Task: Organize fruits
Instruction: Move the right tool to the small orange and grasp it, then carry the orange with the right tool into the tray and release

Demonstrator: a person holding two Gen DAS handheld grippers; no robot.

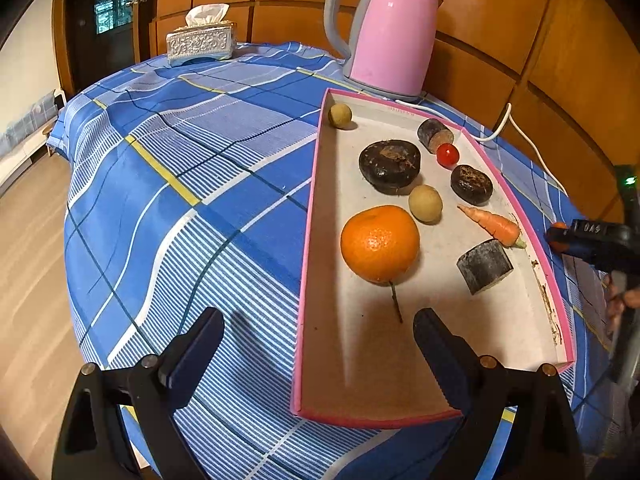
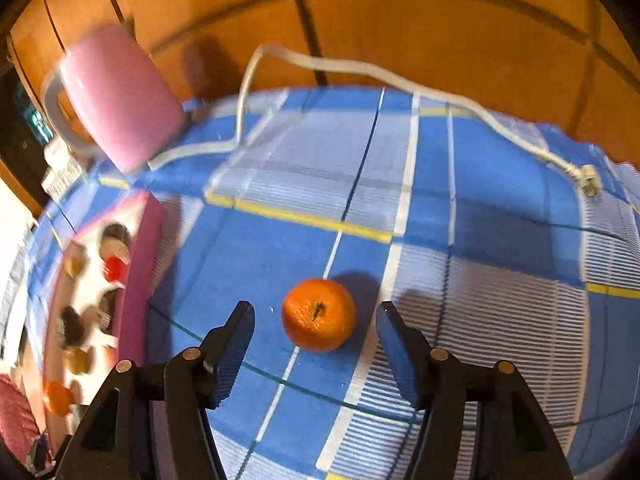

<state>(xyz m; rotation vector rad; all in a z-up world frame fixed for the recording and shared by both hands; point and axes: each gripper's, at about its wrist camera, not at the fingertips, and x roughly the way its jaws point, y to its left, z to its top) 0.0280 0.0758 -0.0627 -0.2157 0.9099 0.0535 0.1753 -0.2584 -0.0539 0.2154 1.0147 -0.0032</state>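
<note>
A shallow cardboard tray (image 1: 320, 208) with a pink rim and a pale, stained floor lies on a worktop (image 1: 192, 184) covered in a blue checked cloth with white and yellow stripes. Inside the tray sit a large dimpled orange mandarin with a thin stem (image 1: 380, 243), two small round tan fruits, one at the far corner (image 1: 340, 115) and one near the middle (image 1: 425, 203), a glossy red cherry tomato (image 1: 447, 155), a little tapered carrot (image 1: 494, 226), two dark, rough, flattened lumps, one larger (image 1: 390, 165) and one smaller (image 1: 471, 184), and two dark cylinder-shaped chunks, one far (image 1: 434, 135) and one near (image 1: 484, 266).

Behind the tray stands a smooth pink kettle with a grey handle (image 1: 384, 32), its white cord (image 2: 360, 68) trailing over the cloth. An embossed silver tissue box (image 1: 201, 42) sits at the far edge.

The left hand-held gripper (image 1: 318, 344) hovers over the tray's near end, its jaws spread wide with nothing between them, one finger above the cloth and one above the tray.

The right hand-held gripper (image 2: 316, 332) is low over the cloth to the right of the tray, its jaws also wide apart and holding nothing. A second mandarin (image 2: 319, 314) rests on the cloth between its two black fingers, touching neither.
</note>
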